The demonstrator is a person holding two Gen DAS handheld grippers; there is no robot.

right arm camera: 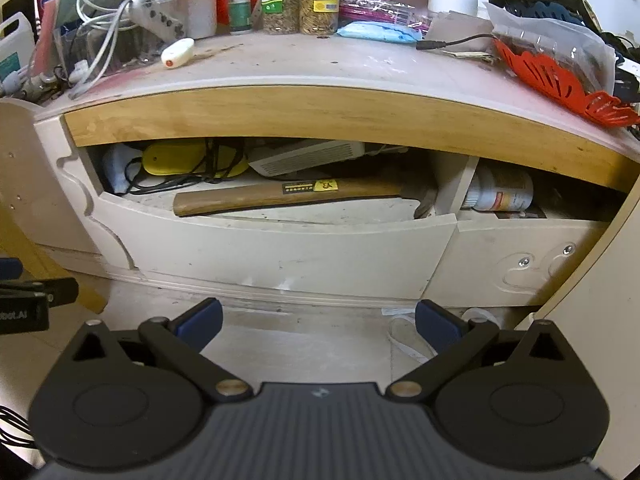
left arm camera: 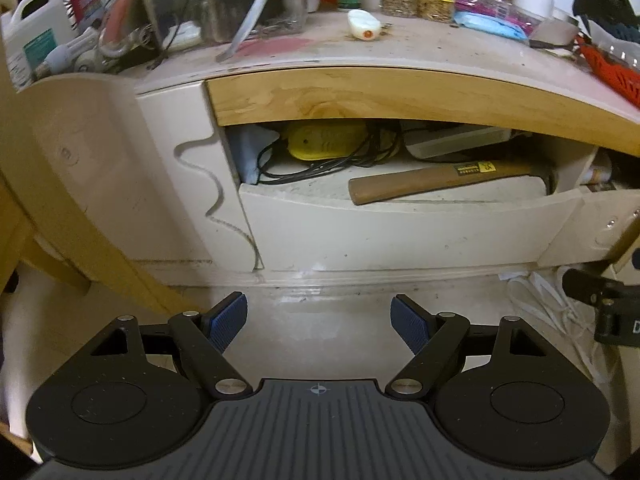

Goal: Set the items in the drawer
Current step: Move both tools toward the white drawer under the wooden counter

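A cream drawer (left arm camera: 400, 236) (right arm camera: 280, 248) stands partly open under a wooden desk edge. Inside lie a wooden-handled hammer (left arm camera: 448, 180) (right arm camera: 296, 194), a yellow device (left arm camera: 324, 140) (right arm camera: 188, 160) with black cables, and a white flat box (left arm camera: 452, 142) (right arm camera: 308, 158). My left gripper (left arm camera: 319, 324) is open and empty, below and in front of the drawer. My right gripper (right arm camera: 319, 326) is open and empty, also below the drawer front. A small white bottle with an orange cap (left arm camera: 363, 25) (right arm camera: 178, 53) lies on the desk top.
The desk top (left arm camera: 420, 48) (right arm camera: 320, 64) is cluttered: jars, cables, a power strip (right arm camera: 156, 16), a blue mask (right arm camera: 378, 33), an orange plastic piece (right arm camera: 560, 84). A second compartment on the right holds a white jar (right arm camera: 500, 194). A wooden chair frame (left arm camera: 60, 208) stands left.
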